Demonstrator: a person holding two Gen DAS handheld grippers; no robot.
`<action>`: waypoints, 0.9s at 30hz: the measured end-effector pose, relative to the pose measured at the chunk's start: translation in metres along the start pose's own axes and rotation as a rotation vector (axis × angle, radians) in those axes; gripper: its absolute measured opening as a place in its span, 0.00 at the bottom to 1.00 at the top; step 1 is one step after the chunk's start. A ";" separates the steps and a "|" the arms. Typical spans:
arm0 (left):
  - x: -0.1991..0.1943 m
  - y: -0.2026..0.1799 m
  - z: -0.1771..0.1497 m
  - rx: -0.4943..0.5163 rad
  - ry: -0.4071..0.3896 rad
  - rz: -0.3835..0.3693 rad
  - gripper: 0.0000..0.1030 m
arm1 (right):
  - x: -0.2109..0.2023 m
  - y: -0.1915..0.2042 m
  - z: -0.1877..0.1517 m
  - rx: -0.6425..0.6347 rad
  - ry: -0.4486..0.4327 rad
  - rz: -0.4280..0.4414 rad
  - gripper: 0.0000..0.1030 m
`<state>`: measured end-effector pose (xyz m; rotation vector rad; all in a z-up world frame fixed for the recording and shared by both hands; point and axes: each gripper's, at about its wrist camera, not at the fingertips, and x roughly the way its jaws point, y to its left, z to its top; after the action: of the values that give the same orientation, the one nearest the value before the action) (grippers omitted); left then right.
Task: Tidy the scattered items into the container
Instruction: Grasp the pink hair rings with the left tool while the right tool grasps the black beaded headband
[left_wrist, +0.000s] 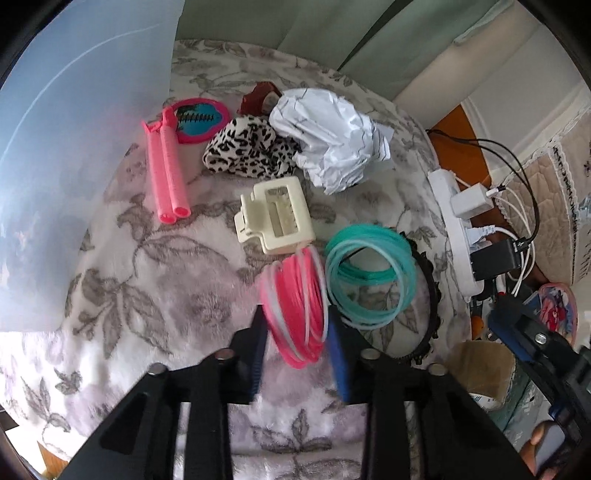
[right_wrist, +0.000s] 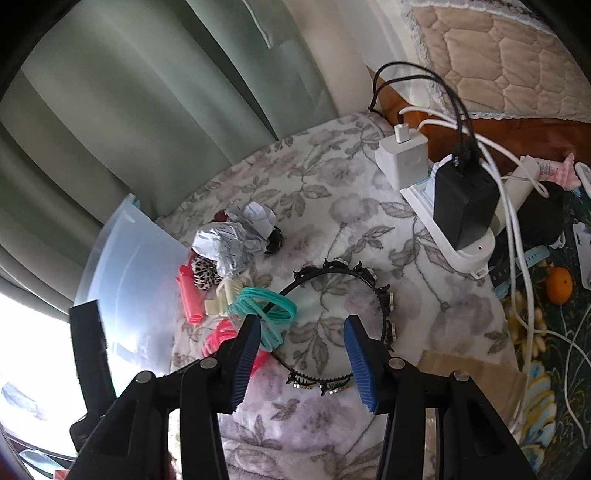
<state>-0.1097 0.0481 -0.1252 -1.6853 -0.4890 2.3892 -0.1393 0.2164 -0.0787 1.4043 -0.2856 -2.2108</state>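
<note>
The pink bangles (left_wrist: 295, 306) stand on edge between the fingers of my left hand-held gripper (left_wrist: 297, 354), a loose stack of thin rings whose planes run roughly along the line I point down. My jaws have narrowed around the stack, one pad at each flank; they look to be touching, though blur keeps me from saying how firmly, so I judge the grip as just taken. The stack rests on the flowered blanket (left_wrist: 147, 258), just beside the teal bangles (left_wrist: 369, 273), which lie flatter to its right, with the cream claw clip (left_wrist: 275, 218) just beyond them.

My right hand-held gripper (right_wrist: 306, 354) hangs partly open and empty over the black toothed headband (right_wrist: 351, 321), whose arc curves between the two pads and out past the right one. That makes the right hand the nearer one for the headband, the left for the pink rings.

Further off lie the pink curlers (left_wrist: 166, 173), the leopard scrunchie (left_wrist: 243, 147), the crumpled paper (left_wrist: 328, 136) and a small pink mirror (left_wrist: 199, 120).

The translucent container (left_wrist: 74, 147) stands at the left of it all, its wall rising close beside the curlers. From here I see only its frosted side; what lies inside I cannot tell. My lift, I judge, must carry the rings up and leftward over that wall.
</note>
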 end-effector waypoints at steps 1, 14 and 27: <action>-0.002 0.000 0.001 0.003 -0.008 -0.005 0.16 | 0.003 0.000 0.001 0.000 0.005 -0.007 0.49; -0.047 0.013 0.018 0.042 -0.172 0.060 0.11 | 0.052 -0.009 0.017 0.038 0.065 -0.164 0.49; -0.052 0.017 0.025 0.026 -0.170 -0.005 0.11 | 0.083 -0.017 0.022 -0.004 0.117 -0.272 0.49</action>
<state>-0.1145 0.0110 -0.0786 -1.4761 -0.4843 2.5365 -0.1925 0.1859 -0.1414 1.6466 -0.0505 -2.3265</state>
